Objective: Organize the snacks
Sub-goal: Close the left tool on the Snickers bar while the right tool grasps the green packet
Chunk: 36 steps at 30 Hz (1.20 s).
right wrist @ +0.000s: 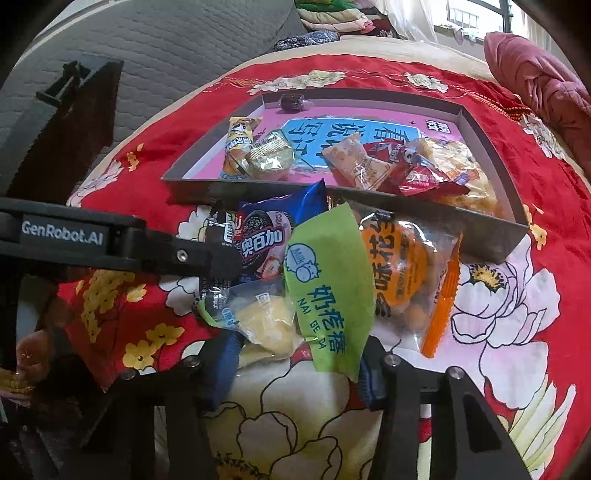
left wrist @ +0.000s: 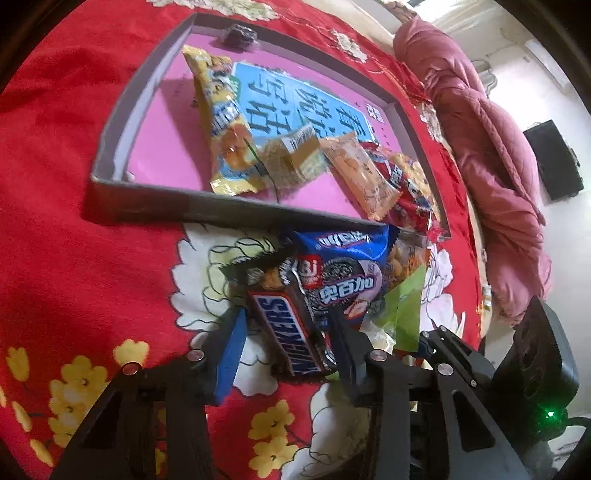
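Five or six snack packets lie in the shallow grey cardboard tray [right wrist: 476,236]; four wait near it. The left gripper [left wrist: 286,332] straddles, unclamped, the brown Snickers bar [left wrist: 291,328]; the right gripper [right wrist: 299,365] gapes around the green milk-snack packet [right wrist: 328,288].

Left wrist view: the Snickers bar [left wrist: 288,328] has its lower end hidden behind the left tool [left wrist: 286,343] body. The blue cookie packet [left wrist: 343,273] is partly covered by the bar at its 8 o'clock side, and the green wrapper [left wrist: 406,317] shows only a corner at 3 o'clock of it. Small dark item [left wrist: 239,35] at the tray's [left wrist: 147,201] 12 o'clock wall: too small to identify. Print on the tray floor is largely covered by packets.

Right wrist view: the right tool [right wrist: 295,373] bases are cut by the bottom edge.
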Each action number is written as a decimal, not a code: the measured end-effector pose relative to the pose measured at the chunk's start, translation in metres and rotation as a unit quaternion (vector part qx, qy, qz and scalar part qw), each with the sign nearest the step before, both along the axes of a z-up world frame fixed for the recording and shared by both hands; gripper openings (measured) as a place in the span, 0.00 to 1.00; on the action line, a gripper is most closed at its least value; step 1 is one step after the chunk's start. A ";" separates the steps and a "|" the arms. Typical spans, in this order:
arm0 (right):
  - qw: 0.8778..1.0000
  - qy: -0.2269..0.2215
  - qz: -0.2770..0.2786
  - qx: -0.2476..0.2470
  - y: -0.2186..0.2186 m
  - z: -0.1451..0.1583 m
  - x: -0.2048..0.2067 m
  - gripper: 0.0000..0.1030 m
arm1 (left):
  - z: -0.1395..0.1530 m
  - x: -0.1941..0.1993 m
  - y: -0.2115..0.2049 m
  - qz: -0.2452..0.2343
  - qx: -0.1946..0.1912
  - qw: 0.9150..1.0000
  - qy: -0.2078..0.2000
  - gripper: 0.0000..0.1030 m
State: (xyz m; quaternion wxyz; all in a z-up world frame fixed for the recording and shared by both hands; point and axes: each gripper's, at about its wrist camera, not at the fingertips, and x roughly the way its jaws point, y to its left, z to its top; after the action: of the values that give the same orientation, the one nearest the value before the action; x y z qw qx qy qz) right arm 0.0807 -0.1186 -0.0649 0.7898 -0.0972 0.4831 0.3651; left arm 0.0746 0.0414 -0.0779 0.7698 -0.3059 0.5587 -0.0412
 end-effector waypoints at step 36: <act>0.998 -0.012 -0.045 0.045 -0.035 0.031 -0.003 0.42 | 0.024 -0.014 0.011 0.010 -0.005 0.999 -0.040 0.31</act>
State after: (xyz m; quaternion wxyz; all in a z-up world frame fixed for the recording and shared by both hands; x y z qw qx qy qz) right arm 0.0774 -0.1532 -0.0337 0.8148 -0.0435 0.4606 0.3494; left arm 0.0608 0.0521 -0.0534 0.7902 -0.3135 0.5244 -0.0482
